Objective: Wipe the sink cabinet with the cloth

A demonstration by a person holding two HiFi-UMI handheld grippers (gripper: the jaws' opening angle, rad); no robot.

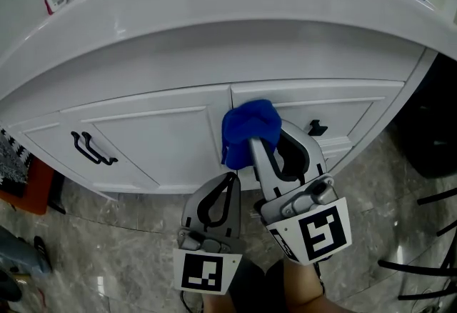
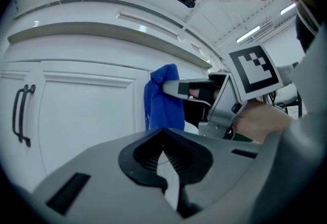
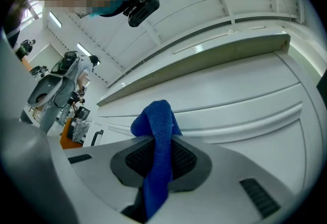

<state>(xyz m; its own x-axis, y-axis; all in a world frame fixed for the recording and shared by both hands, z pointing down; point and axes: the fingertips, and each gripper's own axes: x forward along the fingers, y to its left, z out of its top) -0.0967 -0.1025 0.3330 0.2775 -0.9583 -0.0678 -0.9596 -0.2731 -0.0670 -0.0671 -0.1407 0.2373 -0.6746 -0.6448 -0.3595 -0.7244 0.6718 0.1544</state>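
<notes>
— Two risks, from my chair. My right gripper [image 1: 258, 141] is clamped on the blue cloth [image 1: 248, 126]. The cloth sits at the top of the sink cabinet [image 1: 157, 140], about where the two doors meet. It looks to be against the front, though I can't swear to contact.

— How good is the hold?

— Only a narrow fold runs between the fingers, with a bunched loop beyond the tips and a tail hanging back. If I drag hard across the panel moulding, I judge the fold could slide out and the cloth drop to the marble floor [image 1: 128, 233].

— And the second?

— The loop is small. If I tilt the gripper, bare fingertips could meet the white paint instead of cloth, and either scuff it or wipe nothing.

— Anything in the path?

— The black handle [image 1: 316, 127] on the right door is near the cloth. A sweep that way could snag the loose tail on it and pull the cloth free. The left door's handle [image 1: 91, 148] is well apart.

— Your other side?

— My left gripper [image 1: 227, 177] has its fingers together on nothing. It hangs low in front of the cabinet, just beside the right one. If I swing the right one leftward and down, the two bodies could knock, so I'd move the left aside first.
</notes>
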